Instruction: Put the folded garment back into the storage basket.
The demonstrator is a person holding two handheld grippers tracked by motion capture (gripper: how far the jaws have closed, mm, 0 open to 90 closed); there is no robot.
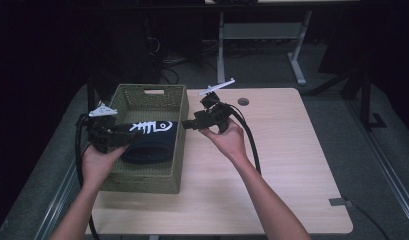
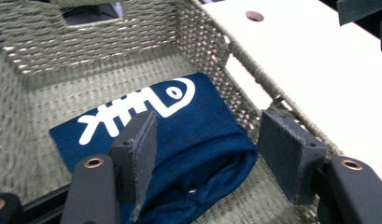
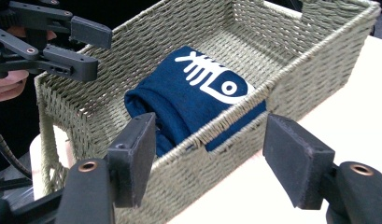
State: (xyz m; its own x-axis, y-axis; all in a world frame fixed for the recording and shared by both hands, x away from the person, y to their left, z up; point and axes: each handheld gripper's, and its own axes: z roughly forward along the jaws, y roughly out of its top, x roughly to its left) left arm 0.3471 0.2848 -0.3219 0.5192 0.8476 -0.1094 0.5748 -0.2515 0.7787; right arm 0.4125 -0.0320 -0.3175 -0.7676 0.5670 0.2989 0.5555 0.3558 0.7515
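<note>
folded navy cloth lies in the woven basket, both grippers let go

the pale wooden table with rounded corners [image 1: 292,165] carries everything, and a small round grommet hole [image 1: 243,101] sits near its far edge. on its left part stands the rectangular olive-green woven basket [image 1: 178,145], with a cut-out handle slot in its far end wall. inside it, on the basket floor, lies the folded navy blue cloth with a white fish-skeleton print [image 1: 148,136]; it rests toward the middle and the right-hand long wall, and in the left gripper view its rolled fold edge lies close against that wall [image 2: 212,140].

no words, brand or label can be read anywhere; the only marking is the white fish skeleton. in the high view its head, a loop with a round eye, points right, toward the basket's table-side wall, and its forked tail points left. the cloth's long axis runs the same way, across the basket's short width.

the left gripper [image 1: 104,134] hangs over the basket's left rim with its jaws spread, one pad above the cloth and the other beside the wall; neither presses on anything [image 2: 216,149]. the right gripper [image 1: 189,124] is just outside the right wall, over the table, jaws parted and bare, aimed at the basket [image 3: 209,154].
</note>
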